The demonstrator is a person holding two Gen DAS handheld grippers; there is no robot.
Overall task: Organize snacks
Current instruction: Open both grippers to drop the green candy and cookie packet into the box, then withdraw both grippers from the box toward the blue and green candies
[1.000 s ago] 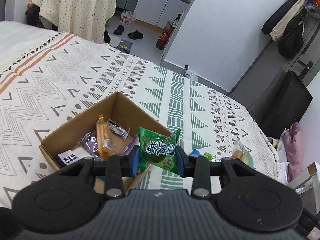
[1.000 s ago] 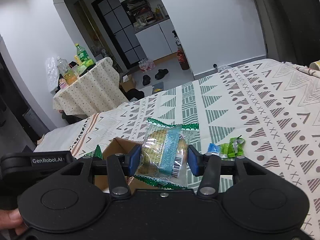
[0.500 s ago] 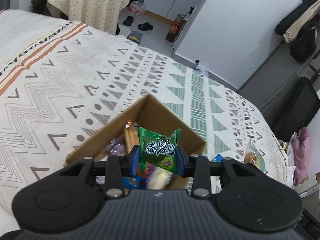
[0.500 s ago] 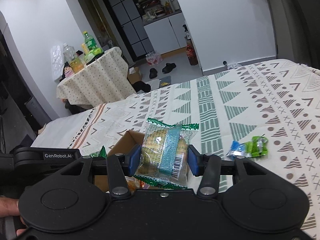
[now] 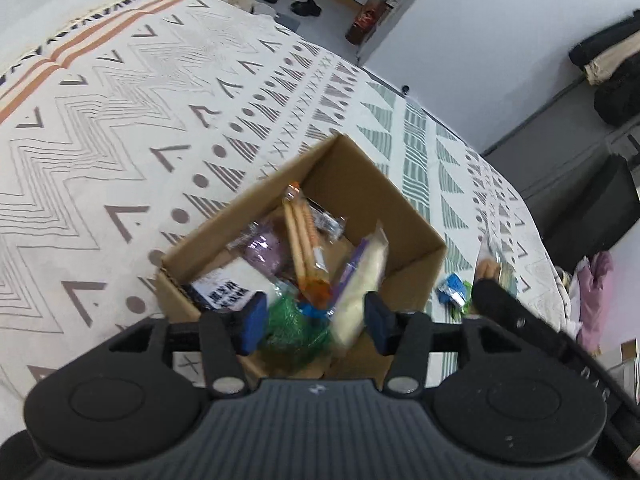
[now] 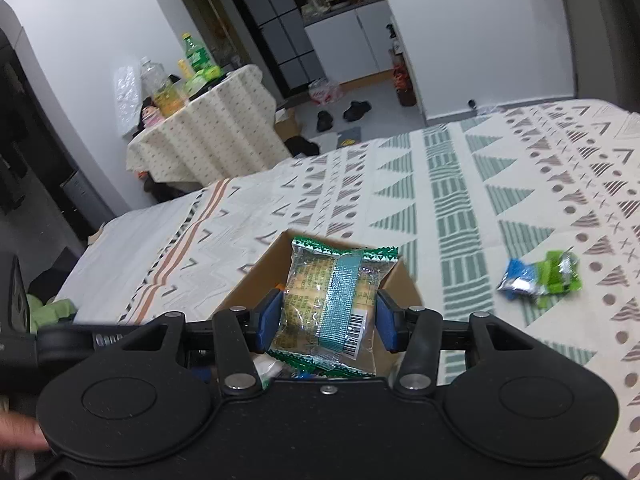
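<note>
An open cardboard box (image 5: 416, 276) sits on the patterned bedspread and holds several snack packets. My left gripper (image 5: 314, 320) hangs over the box's near edge with its jaws wide apart. The green plum packet (image 5: 294, 326) is blurred below the jaws, falling into the box. My right gripper (image 6: 326, 320) is shut on a clear cake packet (image 6: 332, 304) with a teal stripe, held above the same box (image 6: 248, 288). The right gripper (image 5: 512, 312) also shows at the right edge of the left wrist view.
A blue and a green packet (image 6: 540, 276) lie loose on the bedspread to the right of the box; they also show in the left wrist view (image 5: 452, 292). A cloth-covered table with bottles (image 6: 208, 128) stands beyond the bed.
My left gripper opened over the box and let go of the green plum packet, which drops in. My right gripper moved closer over the box with the cake packet still held.
</note>
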